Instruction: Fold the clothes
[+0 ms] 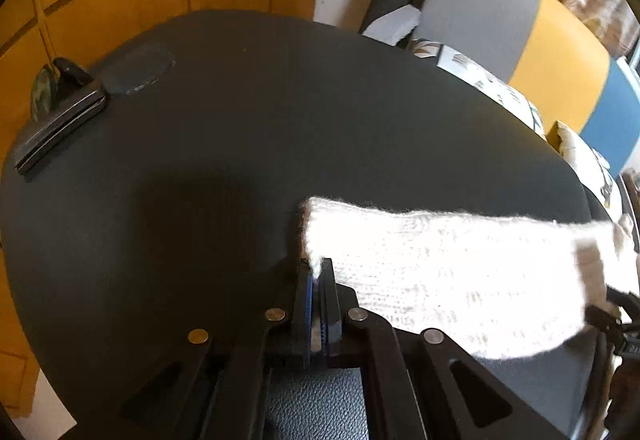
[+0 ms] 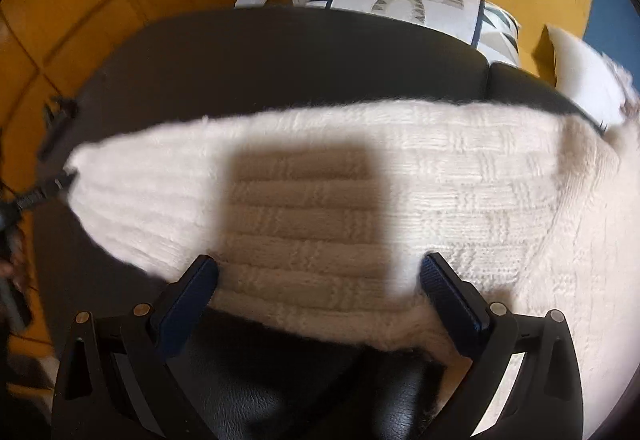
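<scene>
Our left claw [image 1: 318, 276] is pinching the near-left corner of the white knit sweater [image 1: 440, 272], which is lying across the dark worktop [image 1: 240, 144]; our right claw [image 2: 320, 272] is hovering spread over it.

1. The white knitted garment [image 1: 440, 280] runs past the right edge of the left wrist view, where its far end is smeared by blur; how it ends there cannot be told.
2. In the right wrist view the same garment [image 2: 400, 180] is cut off at the right and lower right edges.
3. The dark object [image 1: 60, 112] at the desk's [image 1: 240, 120] far left corner is too small to identify.
4. The patterned cushion [image 2: 420, 4] is partly hidden behind the desk's far rim.
5. The left hand-held gripper [image 2: 52, 176] shows only as a blurred dark shape at the right wrist view's left edge.
</scene>
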Action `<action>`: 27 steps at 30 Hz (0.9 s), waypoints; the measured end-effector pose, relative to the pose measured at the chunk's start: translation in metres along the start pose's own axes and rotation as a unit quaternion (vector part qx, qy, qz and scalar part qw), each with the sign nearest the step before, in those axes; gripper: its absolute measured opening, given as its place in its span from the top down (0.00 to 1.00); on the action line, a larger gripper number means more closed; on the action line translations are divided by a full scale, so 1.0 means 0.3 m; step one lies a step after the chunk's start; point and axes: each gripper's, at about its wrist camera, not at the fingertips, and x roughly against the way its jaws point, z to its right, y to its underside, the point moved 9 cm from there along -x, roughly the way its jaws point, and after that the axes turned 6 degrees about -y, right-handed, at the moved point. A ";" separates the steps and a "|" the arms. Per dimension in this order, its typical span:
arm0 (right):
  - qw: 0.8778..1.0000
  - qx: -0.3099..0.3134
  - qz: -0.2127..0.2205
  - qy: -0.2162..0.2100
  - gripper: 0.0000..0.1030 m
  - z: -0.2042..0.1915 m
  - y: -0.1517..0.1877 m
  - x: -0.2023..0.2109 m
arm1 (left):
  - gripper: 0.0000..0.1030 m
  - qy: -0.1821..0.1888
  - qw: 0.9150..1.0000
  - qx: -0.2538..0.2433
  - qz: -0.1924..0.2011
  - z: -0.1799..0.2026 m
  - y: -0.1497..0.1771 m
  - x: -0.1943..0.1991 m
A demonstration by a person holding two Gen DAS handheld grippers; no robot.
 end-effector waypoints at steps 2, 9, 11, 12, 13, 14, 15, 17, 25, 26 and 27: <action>1.000 -0.016 -0.003 -0.026 0.00 0.010 -0.005 0.016 | 0.96 0.012 1.000 0.024 -0.011 0.011 -0.052 -0.024; 0.979 -0.115 0.082 -0.145 0.00 0.219 0.078 0.408 | 0.93 0.079 0.991 0.106 0.021 -0.031 -0.108 0.086; 0.974 -0.138 0.103 -0.149 0.00 0.326 0.170 0.551 | 0.93 0.159 0.982 0.093 0.028 0.056 -0.062 0.172; 0.973 -0.151 0.107 -0.141 0.00 0.385 0.236 0.612 | 0.92 0.211 0.975 0.072 0.019 0.133 -0.003 0.224; 0.972 -0.163 0.106 -0.129 0.00 0.441 0.309 0.664 | 0.92 0.252 0.967 0.040 0.004 0.224 0.075 0.271; 0.974 -0.173 0.100 -0.110 0.00 0.494 0.390 0.707 | 0.92 0.283 0.959 0.006 -0.012 0.318 0.160 0.310; 0.974 -0.184 0.094 -0.093 0.00 0.541 0.467 0.742 | 0.92 0.309 0.950 -0.025 -0.032 0.409 0.249 0.341; 0.972 -0.215 0.076 -0.063 0.00 0.620 0.621 0.775 | 0.92 0.352 0.929 -0.080 -0.080 0.580 0.439 0.391; 0.948 -0.300 0.099 -0.040 0.00 0.750 0.945 0.822 | 0.88 0.383 0.894 -0.156 -0.172 1.012 0.836 0.376; 0.946 -0.305 0.103 -0.045 0.00 0.748 0.966 0.819 | 0.88 0.369 0.900 -0.162 -0.168 1.065 0.792 0.345; 0.944 -0.308 0.105 -0.051 0.00 0.743 0.986 0.813 | 0.87 0.358 0.905 -0.167 -0.161 1.098 0.775 0.333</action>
